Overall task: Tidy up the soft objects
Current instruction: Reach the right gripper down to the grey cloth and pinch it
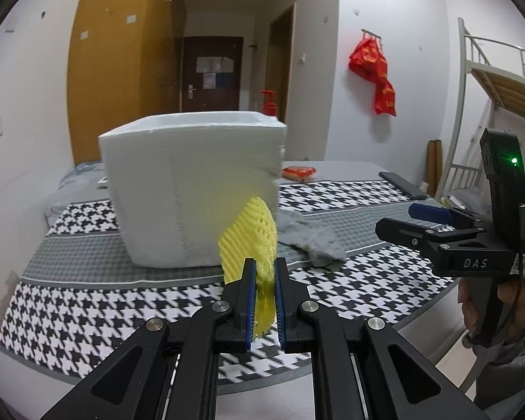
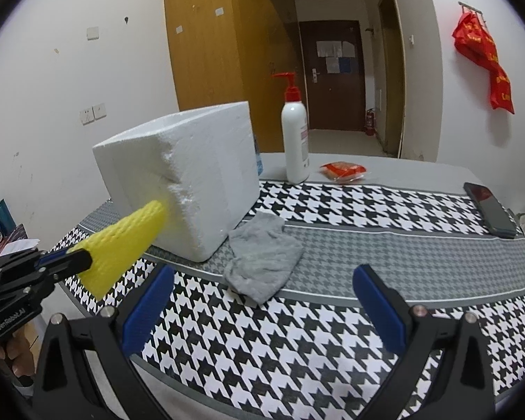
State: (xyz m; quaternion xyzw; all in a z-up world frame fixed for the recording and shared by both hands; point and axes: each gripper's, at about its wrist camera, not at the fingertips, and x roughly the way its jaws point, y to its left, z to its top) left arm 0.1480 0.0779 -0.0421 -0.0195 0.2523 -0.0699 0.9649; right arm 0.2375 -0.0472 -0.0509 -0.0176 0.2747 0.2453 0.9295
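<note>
Right now a yellow foam net sleeve (image 1: 253,241) sits pinched between the blue pads (image 1: 249,301) of the left tongs (image 1: 264,273), which are clenched on its lower end so that most of the sleeve sticks up and forward past the tips. Seen from the right wrist, the same sleeve (image 2: 122,241) juts out from the left tongs (image 2: 77,260) toward a chipped corner of the white foam box (image 2: 192,175), and its far end looks close to the box wall; whether it touches cannot be told. The box (image 1: 192,189) stands open-topped straight ahead of the left tongs, just beyond the sleeve. A crumpled grey cloth (image 2: 262,255) lies flat on the table ahead of the right tongs (image 2: 266,309), beside the near corner of the box and to the right of the sleeve. The right tongs are released, their blue pads (image 2: 148,309) spread wide with only the patterned tablecloth (image 2: 297,350) between them, well short of the cloth. From the left wrist the right tongs (image 1: 399,224) hover off to the right, gripped by a hand (image 1: 500,301). Farther past the cloth stand a white pump bottle (image 2: 295,140) with a red top, a small red packet (image 2: 343,171) and, off to the right, a dark phone (image 2: 490,210).
</note>
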